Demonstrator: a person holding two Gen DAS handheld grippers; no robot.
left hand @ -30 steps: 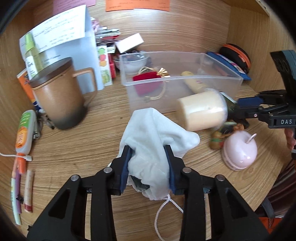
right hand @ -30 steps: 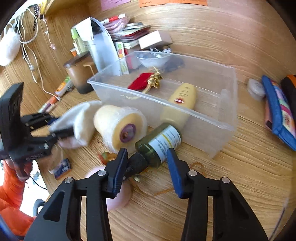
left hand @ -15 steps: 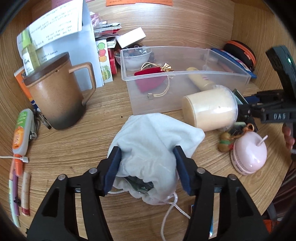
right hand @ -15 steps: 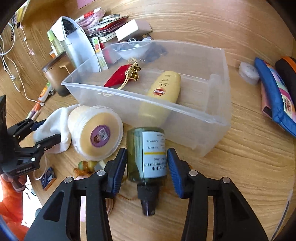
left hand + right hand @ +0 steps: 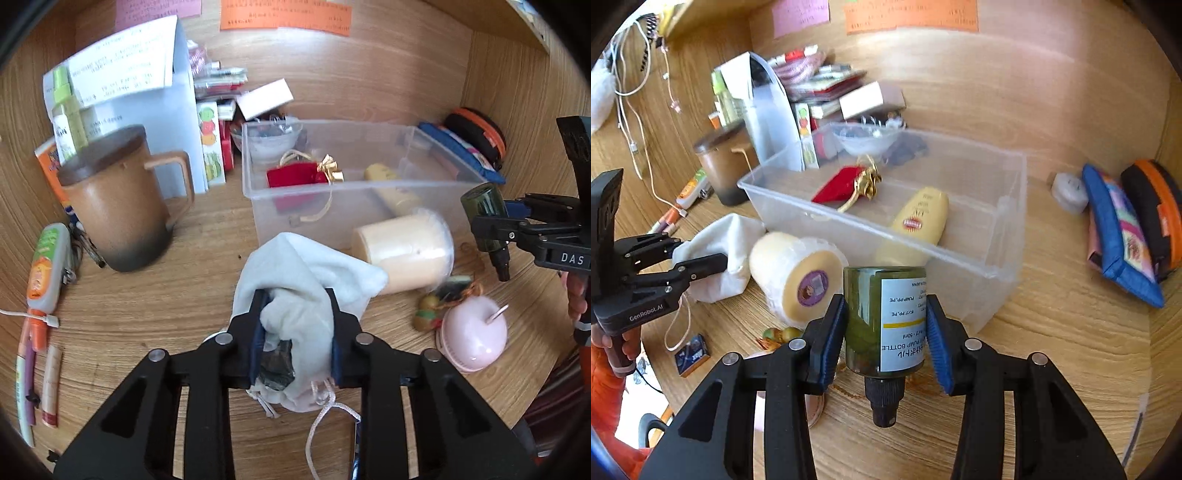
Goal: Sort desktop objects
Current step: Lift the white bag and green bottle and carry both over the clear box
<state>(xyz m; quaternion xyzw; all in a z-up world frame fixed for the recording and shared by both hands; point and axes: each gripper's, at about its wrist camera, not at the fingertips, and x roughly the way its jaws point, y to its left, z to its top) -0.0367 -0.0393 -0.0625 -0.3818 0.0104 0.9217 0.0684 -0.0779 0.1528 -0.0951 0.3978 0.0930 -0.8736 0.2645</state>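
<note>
Bottle (image 5: 884, 321) and pouch (image 5: 299, 295) gripped, bin (image 5: 993, 266) just ahead.
The green pump bottle is clamped in the right gripper (image 5: 886, 328) jaws, raised off the surface, long axis along the fingers, nozzle toward the camera. The white pouch is pinched by the left gripper (image 5: 295, 332). The bin's near wall should be cleared before release.

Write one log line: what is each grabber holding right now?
left gripper: shut on white pouch | right gripper: shut on green bottle, cap toward camera | clear bin: red pouch, yellow tube inside
</note>
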